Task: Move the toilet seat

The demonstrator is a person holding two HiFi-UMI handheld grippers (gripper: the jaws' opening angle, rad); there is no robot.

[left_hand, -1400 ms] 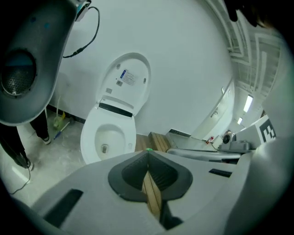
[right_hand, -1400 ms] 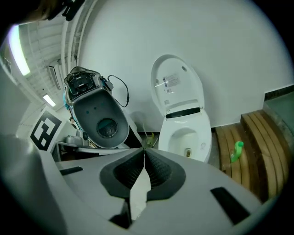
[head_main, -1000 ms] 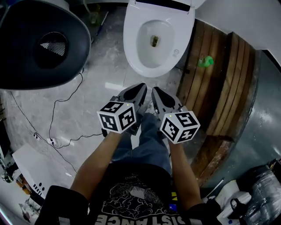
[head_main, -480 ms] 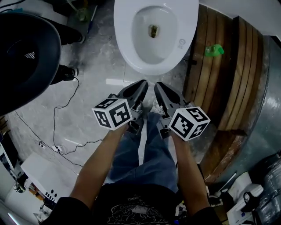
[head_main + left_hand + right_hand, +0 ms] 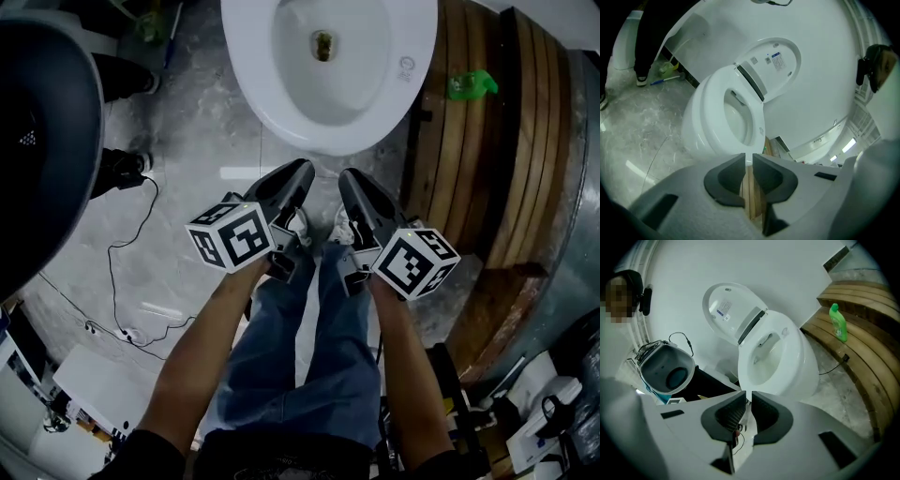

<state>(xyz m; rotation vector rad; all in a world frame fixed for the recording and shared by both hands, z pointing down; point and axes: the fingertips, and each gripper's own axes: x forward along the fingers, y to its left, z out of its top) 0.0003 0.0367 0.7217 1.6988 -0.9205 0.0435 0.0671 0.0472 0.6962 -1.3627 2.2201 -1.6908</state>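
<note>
- I count two tools. The left tool [image 5: 302, 169] and the right tool [image 5: 349, 176] each carry one marker cube. Both are clenched on nothing, their jaws drawn to a thin slit.
- There is one white toilet [image 5: 701, 126], with one toilet seat [image 5: 246, 66] lying down on its bowl. One lid [image 5: 773, 58] stands raised behind it.
- One green bottle [image 5: 472, 84] sits to the toilet's right, and one large dark rounded shell [image 5: 47, 141] to its left.
- A grey marbled floor [image 5: 187, 159] runs in front of and to the left of the toilet. Curved wooden planks [image 5: 487, 169] on the toilet's right carry the bottle, and a white wall rises behind the toilet.
- The toilet seat lies ahead of both tools and apart from them. The tool tips hover side by side just short of the toilet's front edge, above my jeans [image 5: 300, 356].
</note>
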